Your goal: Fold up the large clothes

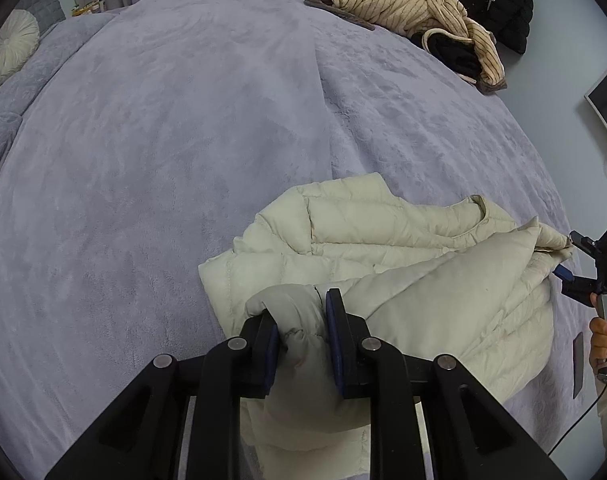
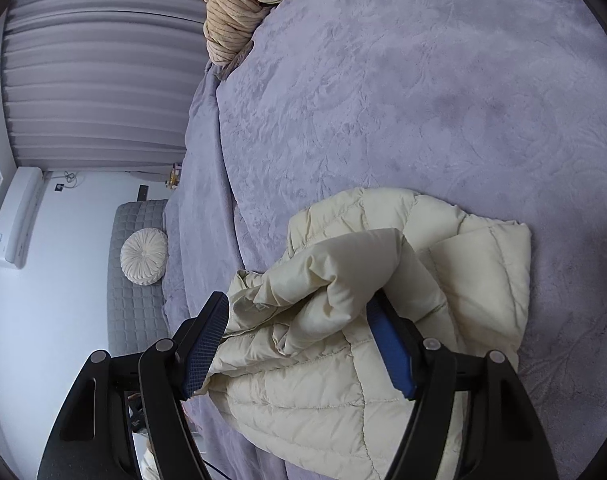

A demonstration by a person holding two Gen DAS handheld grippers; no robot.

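Cream quilted jacket (image 1: 383,248) lies bunched on the near right part of the lavender bedspread (image 1: 163,140), partly folded over itself, collar toward the far right. Left gripper (image 1: 303,320): jaws narrowed onto a gathered bunch of the jacket's fabric, blue pads pressing it from both sides. Right gripper (image 2: 299,320): jaws spread wide, a fold of jacket fabric lying between the pads; left pad clear of the cloth, right pad's contact hidden by the fabric, so no grip can be confirmed. Far right on the bed: striped tan garment (image 1: 415,12), heaped, with a black garment (image 1: 491,0) just behind it. Round cream cushion (image 1: 7,48) at far left.
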